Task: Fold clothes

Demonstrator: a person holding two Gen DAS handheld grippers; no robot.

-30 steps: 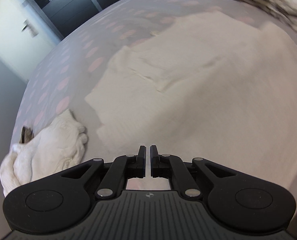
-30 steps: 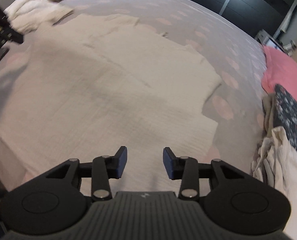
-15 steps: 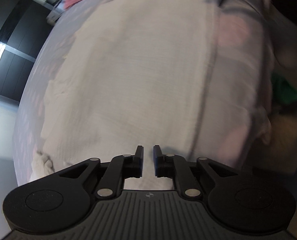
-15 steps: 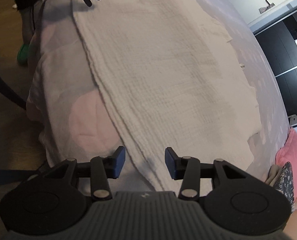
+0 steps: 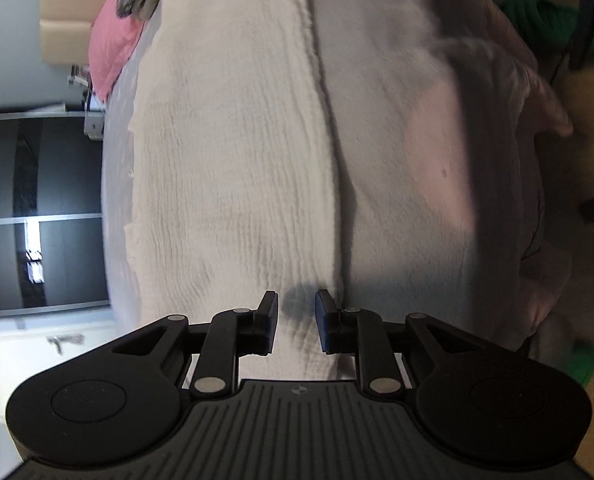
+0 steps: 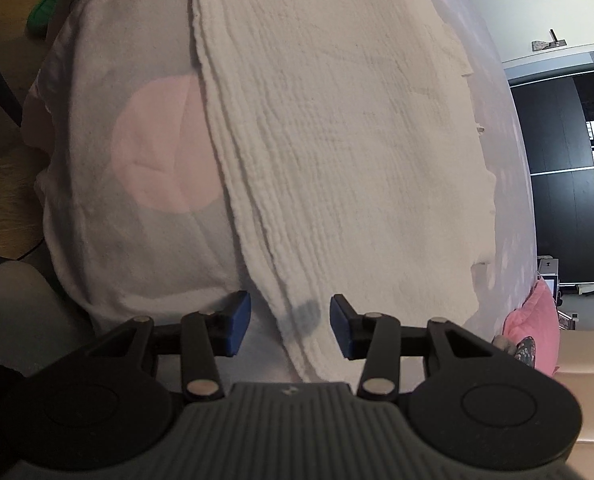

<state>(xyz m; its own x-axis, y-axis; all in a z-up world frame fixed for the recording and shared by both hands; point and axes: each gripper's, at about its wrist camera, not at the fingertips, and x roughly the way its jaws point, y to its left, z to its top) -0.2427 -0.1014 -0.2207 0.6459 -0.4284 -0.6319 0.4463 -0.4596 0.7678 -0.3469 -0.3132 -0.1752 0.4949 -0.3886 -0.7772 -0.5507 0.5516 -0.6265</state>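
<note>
Left claw (image 5: 296, 322): jaws apart, nothing between them, hovering just above the near hem of the cream crinkle-weave cotton garment (image 5: 233, 152). Right claw (image 6: 290, 326): jaws wider apart, also empty, straddling the same hem at the other end of the garment (image 6: 337, 140).

Why it sits like this, my read: the garment is spread flat on the grey bedspread with large pink dots (image 6: 145, 152), long hem running parallel to the bed edge, so both corners can be pinched at once and carried over for a fold. Both claws come in from opposite ends along that hem, which fits a two-corner grab.

Position relative to claws:
- Left view: hem line runs from top centre of frame down to just right of the claw gap; cloth fills the left half and lies under both fingers. Claw shadow falls on the cloth right at the gap.
- Right view: layered hem runs from top left-centre diagonally down into the gap; cloth under the right finger, bare bedspread under the left finger.

Contact with fabric: cannot tell, looks just above.

Pink fabric pile (image 5: 111, 36) sits at upper left, well apart.
</note>
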